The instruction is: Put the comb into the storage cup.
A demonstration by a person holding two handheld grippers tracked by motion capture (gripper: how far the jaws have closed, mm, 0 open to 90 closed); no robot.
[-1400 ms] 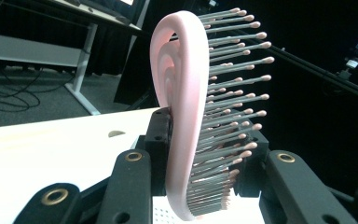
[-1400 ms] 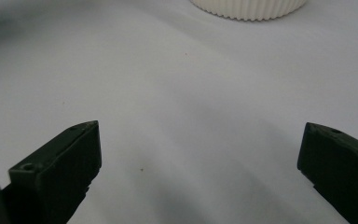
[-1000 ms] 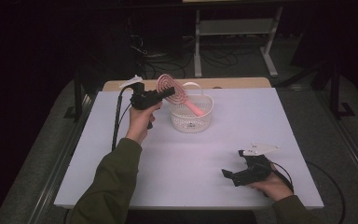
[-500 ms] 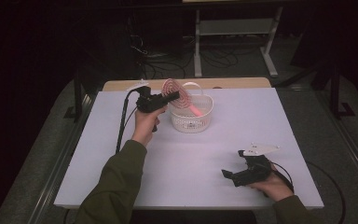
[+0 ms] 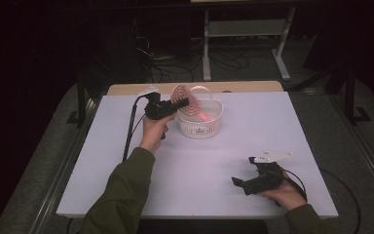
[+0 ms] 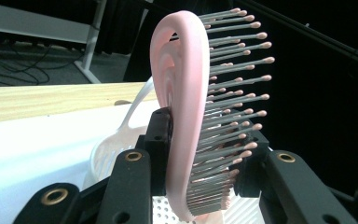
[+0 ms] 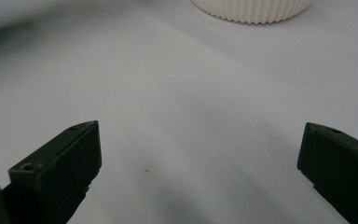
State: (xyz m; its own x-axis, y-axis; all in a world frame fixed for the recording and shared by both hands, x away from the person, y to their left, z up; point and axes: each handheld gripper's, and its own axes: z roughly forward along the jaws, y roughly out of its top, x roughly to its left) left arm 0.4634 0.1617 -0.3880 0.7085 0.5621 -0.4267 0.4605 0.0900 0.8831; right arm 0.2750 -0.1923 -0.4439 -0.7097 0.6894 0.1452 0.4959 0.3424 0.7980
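Dark room, cables and metal frame at top of frame. White counter (image 5: 224, 146) fills centre. White basket (image 5: 199, 124) upper centre. Left tongs (image 5: 175, 105) clamp pink hairbrush (image 5: 187, 105) over basket; right tongs (image 5: 238, 183) wide, lower right.

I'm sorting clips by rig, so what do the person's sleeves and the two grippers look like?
Olive-green long sleeves. Both grippers are black with two blocky jaws: the left gripper trails a black cable and has brass-ringed screw holes; the right gripper carries a pale three-cornered plate on top.
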